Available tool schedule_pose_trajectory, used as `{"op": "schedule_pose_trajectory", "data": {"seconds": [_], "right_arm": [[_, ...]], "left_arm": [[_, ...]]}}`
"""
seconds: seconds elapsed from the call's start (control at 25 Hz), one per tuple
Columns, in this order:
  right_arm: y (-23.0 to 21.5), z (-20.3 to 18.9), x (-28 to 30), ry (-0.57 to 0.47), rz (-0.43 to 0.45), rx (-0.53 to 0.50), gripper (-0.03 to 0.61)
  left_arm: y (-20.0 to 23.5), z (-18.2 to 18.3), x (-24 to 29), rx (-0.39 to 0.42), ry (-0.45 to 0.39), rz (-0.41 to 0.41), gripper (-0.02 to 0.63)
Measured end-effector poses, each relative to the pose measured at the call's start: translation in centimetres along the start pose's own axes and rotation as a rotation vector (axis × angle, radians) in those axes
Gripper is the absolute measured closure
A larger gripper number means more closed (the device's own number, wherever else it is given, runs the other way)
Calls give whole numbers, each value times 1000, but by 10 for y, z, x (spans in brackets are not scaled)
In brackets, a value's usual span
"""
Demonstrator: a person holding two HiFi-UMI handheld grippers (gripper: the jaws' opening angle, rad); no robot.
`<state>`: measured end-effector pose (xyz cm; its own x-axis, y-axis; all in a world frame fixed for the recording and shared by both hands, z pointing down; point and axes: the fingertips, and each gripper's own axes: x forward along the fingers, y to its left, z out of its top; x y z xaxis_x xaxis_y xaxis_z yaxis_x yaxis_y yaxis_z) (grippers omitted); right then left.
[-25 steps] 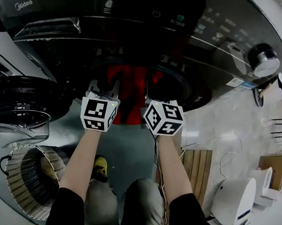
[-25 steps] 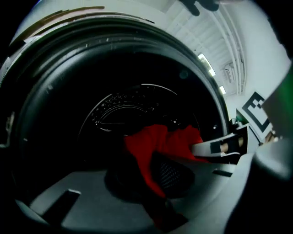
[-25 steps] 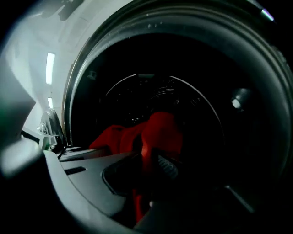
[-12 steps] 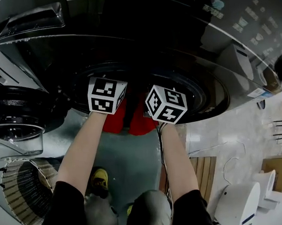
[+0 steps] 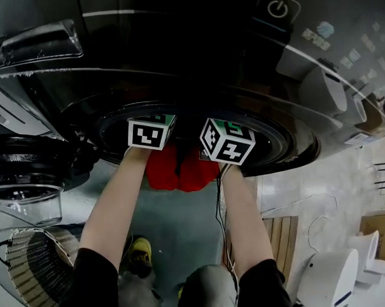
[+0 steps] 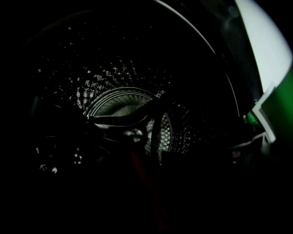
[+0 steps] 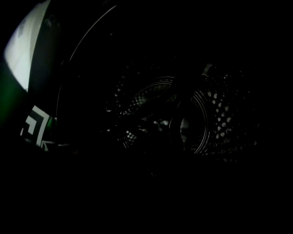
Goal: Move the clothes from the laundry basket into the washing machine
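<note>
Both hands reach into the dark washing machine's round door opening. Only the left gripper's marker cube and the right gripper's marker cube show in the head view; the jaws are hidden inside. A red garment hangs in two lobes below the cubes, over the opening's lower lip. The left gripper view looks into the perforated steel drum, with a dim strip of red cloth low between its dark jaws. Both grippers' jaws are opening. The right gripper view is too dark to show its jaws or any cloth.
The woven laundry basket stands on the floor at lower left, beneath the swung-open machine door. A yellow shoe shows between the arms. A wooden slatted board and a white appliance stand at lower right.
Both hands have pushed forward into the drum opening, carrying the red garment with them. Less red cloth shows now, and it hangs lower under the cubes.
</note>
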<state>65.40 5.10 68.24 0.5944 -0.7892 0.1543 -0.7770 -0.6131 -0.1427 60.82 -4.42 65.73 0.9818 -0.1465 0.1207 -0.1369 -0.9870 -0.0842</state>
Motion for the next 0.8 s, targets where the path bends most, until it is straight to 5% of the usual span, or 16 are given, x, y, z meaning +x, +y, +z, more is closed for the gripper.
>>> {"op": "schedule_pose_trajectory", "data": {"seconds": [0.24, 0.56, 0.76, 0.8], "right_arm": [[6, 11, -27, -62, -19, 29, 421], [11, 8, -80, -80, -46, 20, 557], [17, 15, -98, -59, -31, -7, 574], [19, 17, -101, -52, -26, -5, 574]], "left_arm": [[-7, -6, -30, -48, -17, 24, 418], [-36, 5, -83, 1, -43, 59, 584], [-33, -2, -97, -35, 7, 119, 584], [-34, -2, -99, -44, 19, 116, 537]]}}
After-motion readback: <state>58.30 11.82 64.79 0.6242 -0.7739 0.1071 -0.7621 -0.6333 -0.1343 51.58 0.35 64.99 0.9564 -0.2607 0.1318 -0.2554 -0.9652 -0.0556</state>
